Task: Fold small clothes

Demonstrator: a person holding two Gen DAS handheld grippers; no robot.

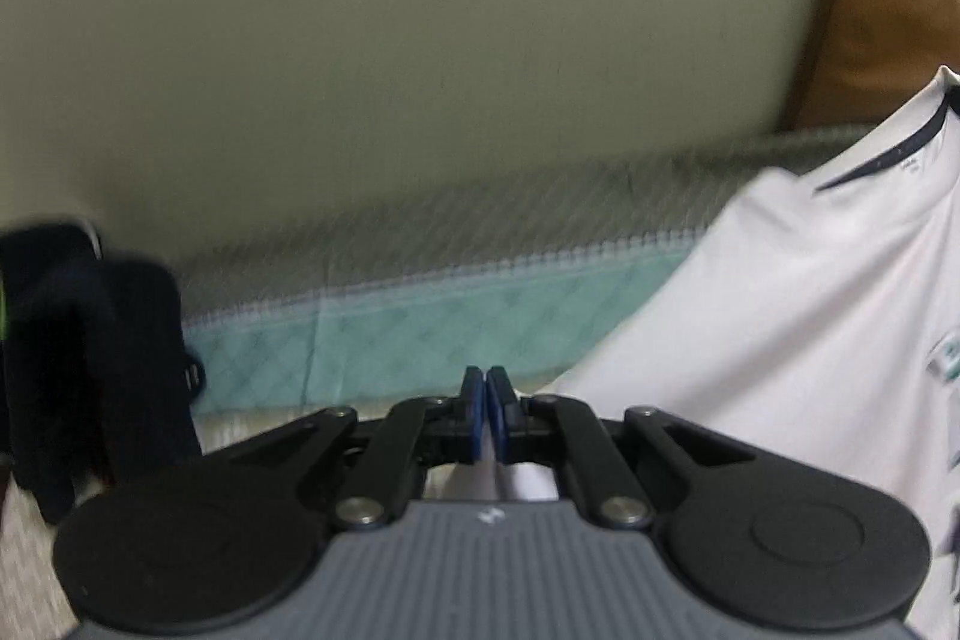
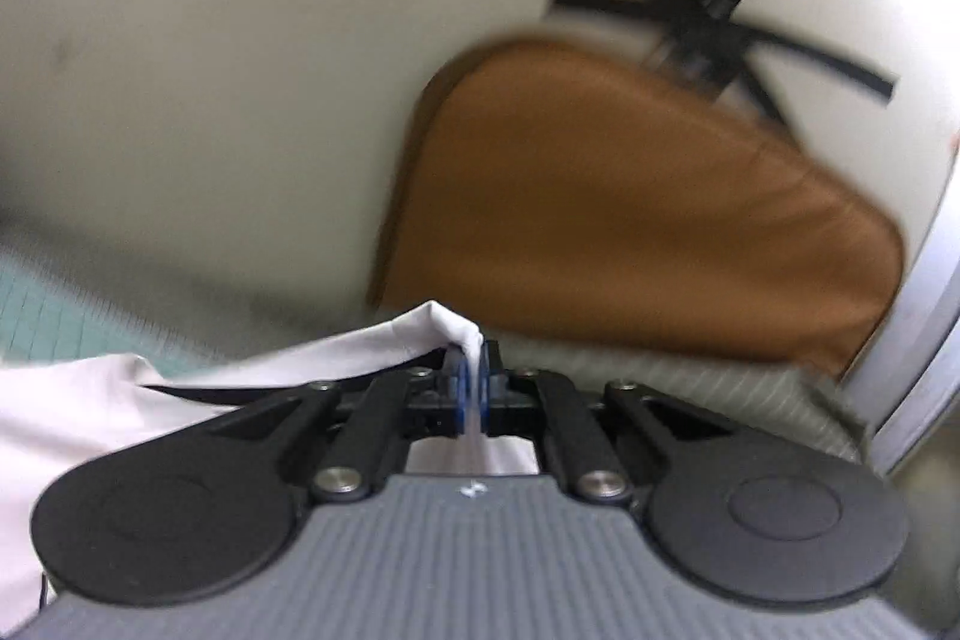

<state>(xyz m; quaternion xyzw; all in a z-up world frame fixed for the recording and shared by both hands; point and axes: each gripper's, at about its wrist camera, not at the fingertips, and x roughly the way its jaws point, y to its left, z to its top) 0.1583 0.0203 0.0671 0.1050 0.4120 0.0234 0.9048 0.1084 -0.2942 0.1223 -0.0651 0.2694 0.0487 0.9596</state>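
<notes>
A white T-shirt (image 1: pixel 798 292) with a dark navy collar trim hangs lifted at the right of the left wrist view, above a bed. My left gripper (image 1: pixel 486 379) is shut, with a thin strip of the shirt's white cloth pinched between its blue pads. In the right wrist view the same white T-shirt (image 2: pixel 180 370) spreads left from my right gripper (image 2: pixel 474 361), which is shut on a bunched corner of it. Both views are blurred by motion.
The bed has a teal and grey checked sheet (image 1: pixel 420 316). A dark garment pile (image 1: pixel 90 340) lies at its left. A brown cushion (image 2: pixel 630 208) leans on the cream wall (image 1: pixel 420 40). A black bracket (image 2: pixel 714 16) is on the wall, a grey frame (image 2: pixel 918 316) at the right.
</notes>
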